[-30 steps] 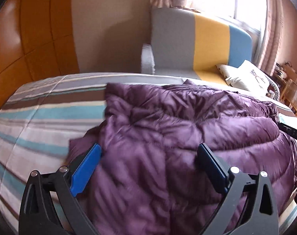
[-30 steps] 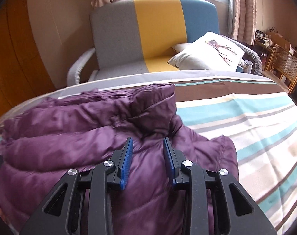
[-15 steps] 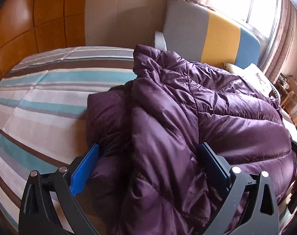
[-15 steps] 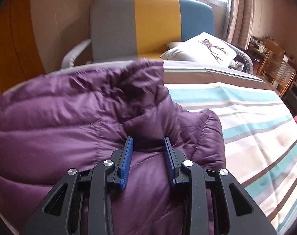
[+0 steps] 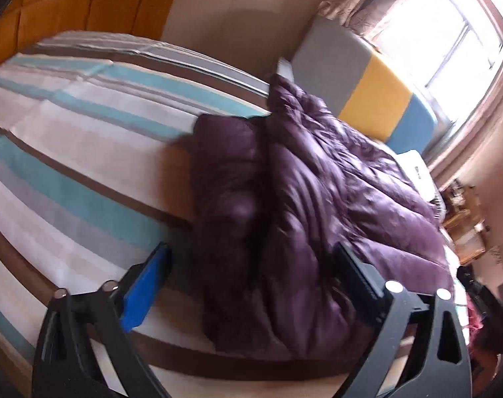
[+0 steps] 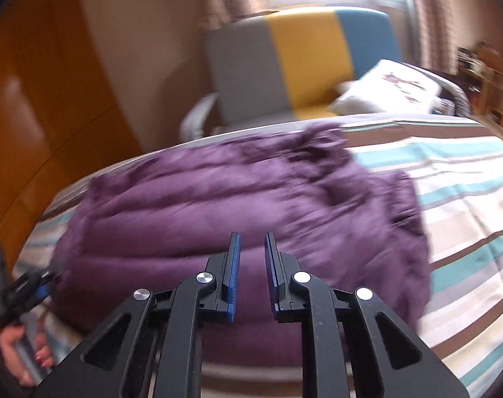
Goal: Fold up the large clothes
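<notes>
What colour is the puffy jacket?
Purple, clearest in the left wrist view: jacket.

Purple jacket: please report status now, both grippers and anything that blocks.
Left gripper open, holding nothing. Right gripper narrowly open, empty, above purple jacket. Jacket bunched on striped bed. Nothing in the way.

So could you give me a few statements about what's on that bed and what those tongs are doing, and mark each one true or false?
1. A purple puffy coat lies on the striped bedspread. True.
2. The left tongs are clamped on the coat. False: their jaws stand wide apart, gripping nothing.
3. The right tongs have a narrow gap with no fabric in it. True.
4. The armchair behind the bed is plain red. False: it is grey, yellow and blue.
5. A pillow rests on the armchair. True.
</notes>
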